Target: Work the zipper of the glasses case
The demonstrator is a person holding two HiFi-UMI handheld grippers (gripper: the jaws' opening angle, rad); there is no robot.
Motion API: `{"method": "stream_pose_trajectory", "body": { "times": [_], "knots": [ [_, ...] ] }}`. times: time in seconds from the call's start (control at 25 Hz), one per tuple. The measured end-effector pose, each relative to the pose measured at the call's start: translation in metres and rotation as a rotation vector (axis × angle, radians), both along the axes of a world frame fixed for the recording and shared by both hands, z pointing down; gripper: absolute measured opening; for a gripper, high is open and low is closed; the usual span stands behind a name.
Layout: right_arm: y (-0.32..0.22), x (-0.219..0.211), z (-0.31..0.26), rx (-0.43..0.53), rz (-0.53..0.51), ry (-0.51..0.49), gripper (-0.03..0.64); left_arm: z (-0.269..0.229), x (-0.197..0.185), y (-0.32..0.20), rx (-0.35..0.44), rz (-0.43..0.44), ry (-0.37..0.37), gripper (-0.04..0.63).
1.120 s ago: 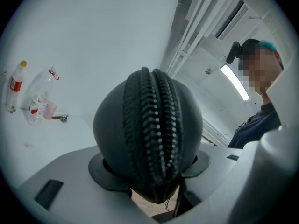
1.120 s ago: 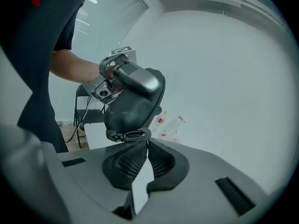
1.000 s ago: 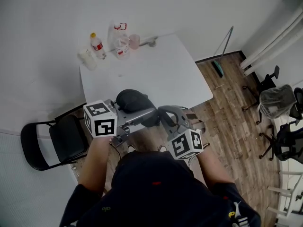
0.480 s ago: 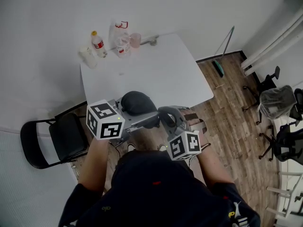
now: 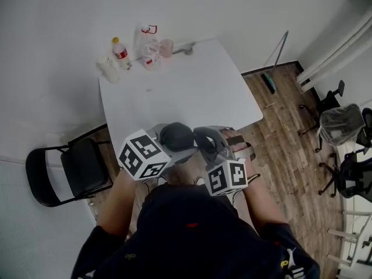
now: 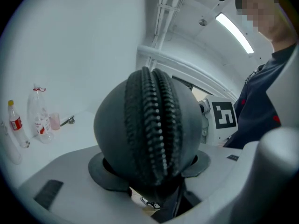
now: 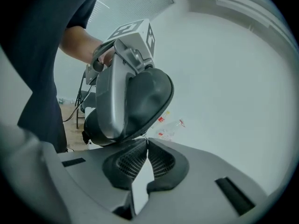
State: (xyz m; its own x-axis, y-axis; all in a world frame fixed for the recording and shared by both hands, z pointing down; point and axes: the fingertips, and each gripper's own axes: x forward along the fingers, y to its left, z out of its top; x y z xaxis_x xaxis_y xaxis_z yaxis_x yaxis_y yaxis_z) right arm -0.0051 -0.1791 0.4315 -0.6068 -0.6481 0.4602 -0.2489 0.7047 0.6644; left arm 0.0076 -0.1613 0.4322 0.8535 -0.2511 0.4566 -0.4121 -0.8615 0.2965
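While the left gripper (image 6: 150, 164) clamps the dark glasses case (image 6: 112, 125) between its jaws, up by the white table's (image 5: 192, 92) near edge, the zipper (image 6: 154, 125) looks closed, so no idea what's inside. Right gripper (image 7: 146, 141) has its jaws pressed together, tips right at the case's seam. Far end of the table: 1 red-label bottle (image 5: 120, 53), 1 clear bottle (image 5: 149, 54), 1 pink cup (image 5: 166, 48), contents too small to tell.

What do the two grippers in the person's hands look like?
The left gripper and the right gripper are both smooth grey plastic with dark rounded pads that have a mesh pattern. Each has a white cube with black square markers on it. The person wears a dark short-sleeved top.
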Motion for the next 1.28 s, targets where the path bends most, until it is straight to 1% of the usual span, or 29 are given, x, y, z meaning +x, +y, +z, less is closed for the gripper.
{"method": "stream_pose_trajectory", "body": {
  "times": [0.16, 0.36, 0.6, 0.68, 0.84, 1.12, 1.2, 1.28],
  "knots": [
    [0.0, 0.0, -0.004, 0.014, -0.011, 0.007, 0.021, 0.009, 0.002, 0.004, 0.015, 0.018, -0.039, 0.275],
    [-0.001, 0.001, -0.008, 0.033, -0.018, 0.015, 0.021, 0.028, 0.005, 0.007, 0.046, 0.049, -0.133, 0.275],
    [-0.002, 0.002, -0.001, 0.073, -0.03, 0.083, 0.021, 0.045, 0.001, 0.004, 0.104, 0.052, -0.262, 0.275],
    [-0.002, 0.001, -0.001, 0.083, -0.028, 0.089, 0.021, 0.052, -0.002, 0.005, 0.104, 0.054, -0.296, 0.275],
    [-0.002, 0.0, -0.001, 0.106, -0.042, 0.112, 0.021, 0.06, -0.002, 0.005, 0.117, 0.058, -0.337, 0.275],
    [0.001, 0.0, 0.012, 0.121, -0.066, 0.181, 0.023, 0.091, -0.004, 0.006, 0.12, 0.082, -0.429, 0.275],
    [0.002, 0.001, 0.015, 0.129, -0.07, 0.198, 0.023, 0.094, -0.004, 0.005, 0.134, 0.086, -0.448, 0.275],
    [0.001, 0.001, 0.013, 0.117, -0.068, 0.174, 0.024, 0.092, -0.003, 0.002, 0.168, 0.082, -0.441, 0.275]
  ]
}}
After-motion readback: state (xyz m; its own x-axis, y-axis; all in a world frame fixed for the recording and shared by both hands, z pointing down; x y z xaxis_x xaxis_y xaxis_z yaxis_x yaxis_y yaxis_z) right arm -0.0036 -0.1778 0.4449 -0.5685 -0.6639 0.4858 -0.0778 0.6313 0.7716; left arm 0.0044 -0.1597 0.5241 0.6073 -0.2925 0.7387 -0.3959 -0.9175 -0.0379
